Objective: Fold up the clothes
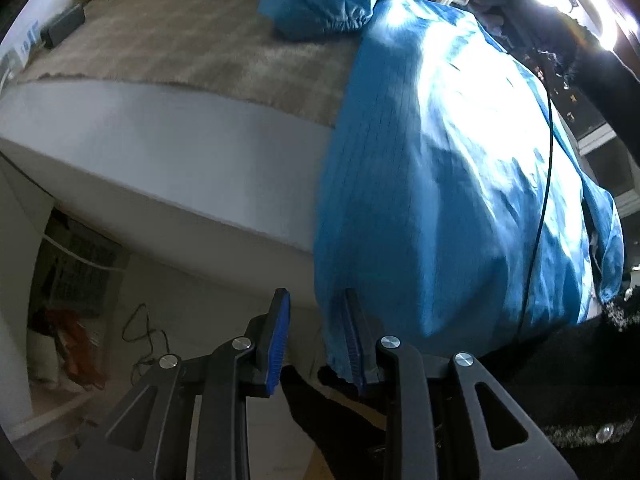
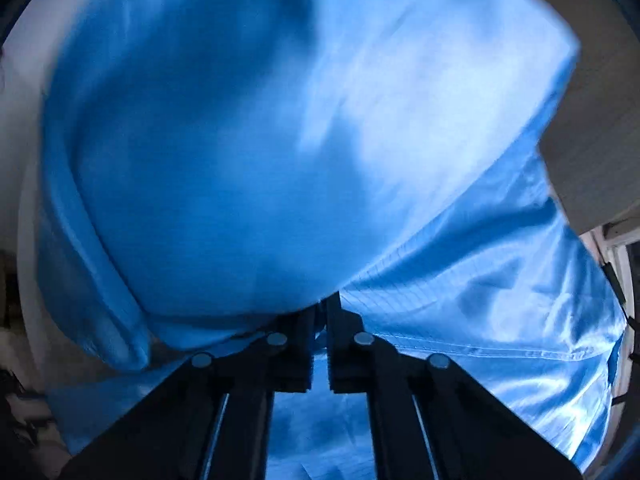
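Blue garment, pinched in right gripper

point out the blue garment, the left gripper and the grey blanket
blue garment (image 1: pixel 440 200), left wrist view, its broad middle panel
left gripper (image 1: pixel 316 336), left wrist view, midway between its fingertips
grey blanket (image 1: pixel 180 48), left wrist view, its bare top
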Available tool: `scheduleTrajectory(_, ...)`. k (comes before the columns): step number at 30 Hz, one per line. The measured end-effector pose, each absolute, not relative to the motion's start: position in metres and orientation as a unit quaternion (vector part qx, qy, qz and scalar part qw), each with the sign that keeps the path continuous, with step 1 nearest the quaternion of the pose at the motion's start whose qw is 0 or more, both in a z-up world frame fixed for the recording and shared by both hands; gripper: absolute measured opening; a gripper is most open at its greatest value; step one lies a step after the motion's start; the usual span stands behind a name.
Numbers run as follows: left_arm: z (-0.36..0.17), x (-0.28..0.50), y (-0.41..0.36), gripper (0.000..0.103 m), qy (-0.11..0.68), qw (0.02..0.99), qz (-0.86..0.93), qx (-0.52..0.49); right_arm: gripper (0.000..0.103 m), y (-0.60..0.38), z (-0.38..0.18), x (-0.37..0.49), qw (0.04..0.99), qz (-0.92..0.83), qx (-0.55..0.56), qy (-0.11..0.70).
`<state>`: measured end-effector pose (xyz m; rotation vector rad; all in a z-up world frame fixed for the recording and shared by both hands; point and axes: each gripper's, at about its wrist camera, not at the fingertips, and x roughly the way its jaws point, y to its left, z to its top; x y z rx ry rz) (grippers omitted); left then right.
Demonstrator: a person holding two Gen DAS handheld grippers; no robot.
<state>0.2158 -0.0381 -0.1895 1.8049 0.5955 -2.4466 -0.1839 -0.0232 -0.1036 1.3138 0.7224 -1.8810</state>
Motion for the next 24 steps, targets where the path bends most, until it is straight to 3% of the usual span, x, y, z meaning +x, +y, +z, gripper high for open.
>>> scheduleTrajectory(4,-0.193,0.227,-0.028,0.025,0.194,0.018,-0.789,0.582,0.002,-0.012,-0.071,-0.192,0.342,-0.789,0.461,0.222)
scheduleTrajectory(7,-0.194,0.246,-0.039,0.025,0.231,0.035,-0.782,0.578,0.004,-0.020,-0.080,-0.185,0.349,-0.773,0.468,0.249)
scheduleTrajectory(14,-0.210,0.236,-0.033,0.025,0.217,0.021,-0.783,0.583,0.018,-0.001,-0.075,-0.147,0.368,-0.747,0.497,0.244)
scheduleTrajectory(17,-0.212,0.233,-0.032,0.018,0.243,0.005,-0.787,0.567,0.018,0.010,-0.073,-0.124,0.373,-0.740,0.490,0.270)
scheduleTrajectory(18,-0.211,0.232,-0.032,0.004,0.248,0.003,-0.789,0.562,0.018,0.013,-0.078,-0.121,0.376,-0.735,0.489,0.280)
scheduleTrajectory(24,-0.176,0.255,-0.061,0.005,0.207,0.077,-0.793,0.568,0.018,0.019,-0.107,-0.109,0.369,-0.716,0.507,0.308)
